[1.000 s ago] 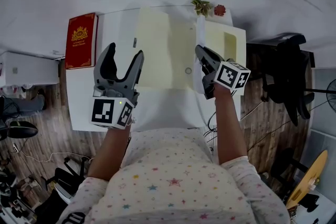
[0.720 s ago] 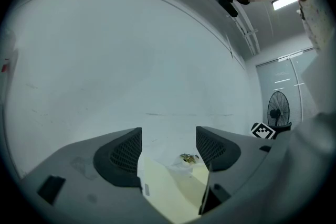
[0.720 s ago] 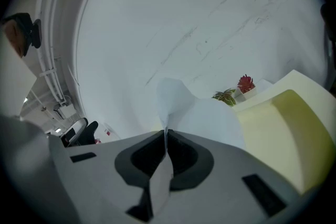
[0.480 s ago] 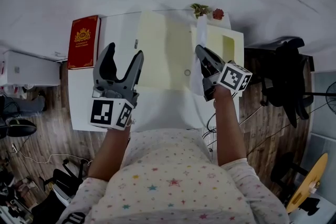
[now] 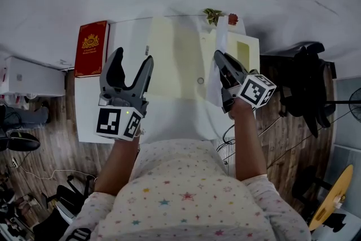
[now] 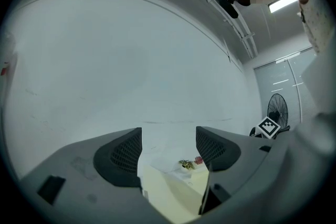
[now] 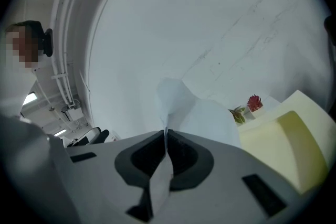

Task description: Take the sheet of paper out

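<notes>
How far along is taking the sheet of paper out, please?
Done: the right claw is shut on the sheet of paper. In hand: the sheet is raised edge-on over the yellow folder. Left: drawing it fully clear; the left claw is open and empty.

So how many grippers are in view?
2: the grey left gripper hangs open above the white table; the grey right gripper is shut on the white paper sheet.
</notes>
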Tool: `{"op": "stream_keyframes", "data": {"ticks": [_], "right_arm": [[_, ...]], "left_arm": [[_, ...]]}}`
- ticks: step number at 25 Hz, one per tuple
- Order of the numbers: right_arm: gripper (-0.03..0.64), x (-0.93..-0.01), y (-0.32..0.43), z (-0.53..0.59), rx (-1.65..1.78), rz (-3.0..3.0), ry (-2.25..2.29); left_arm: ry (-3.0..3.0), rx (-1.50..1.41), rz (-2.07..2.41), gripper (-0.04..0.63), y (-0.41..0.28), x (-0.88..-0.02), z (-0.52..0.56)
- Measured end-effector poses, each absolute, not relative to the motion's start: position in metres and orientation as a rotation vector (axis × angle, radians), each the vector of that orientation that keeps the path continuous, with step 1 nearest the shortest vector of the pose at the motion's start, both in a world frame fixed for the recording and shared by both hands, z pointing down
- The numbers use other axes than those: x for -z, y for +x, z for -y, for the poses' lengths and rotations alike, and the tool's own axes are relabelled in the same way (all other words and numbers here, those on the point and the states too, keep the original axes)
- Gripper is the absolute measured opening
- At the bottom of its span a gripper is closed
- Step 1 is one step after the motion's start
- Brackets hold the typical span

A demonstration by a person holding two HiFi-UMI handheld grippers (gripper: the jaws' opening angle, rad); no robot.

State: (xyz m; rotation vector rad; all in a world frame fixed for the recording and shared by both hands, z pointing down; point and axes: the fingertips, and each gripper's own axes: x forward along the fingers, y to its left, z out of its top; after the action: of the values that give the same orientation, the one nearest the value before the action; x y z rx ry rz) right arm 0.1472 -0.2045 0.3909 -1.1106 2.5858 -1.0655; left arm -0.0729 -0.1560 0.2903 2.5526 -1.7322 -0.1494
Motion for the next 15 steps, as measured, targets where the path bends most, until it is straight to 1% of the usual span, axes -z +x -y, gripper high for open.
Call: {"op": "stream_keyframes", "data": {"ticks": [15], "right_arm": [[0.014, -0.339, 0.146, 0.201, 0.761, -2.661, -1.246]], "left_arm": [[2.57, 0.184, 1.724, 0.298, -0.085, -0.279, 0.159]]}}
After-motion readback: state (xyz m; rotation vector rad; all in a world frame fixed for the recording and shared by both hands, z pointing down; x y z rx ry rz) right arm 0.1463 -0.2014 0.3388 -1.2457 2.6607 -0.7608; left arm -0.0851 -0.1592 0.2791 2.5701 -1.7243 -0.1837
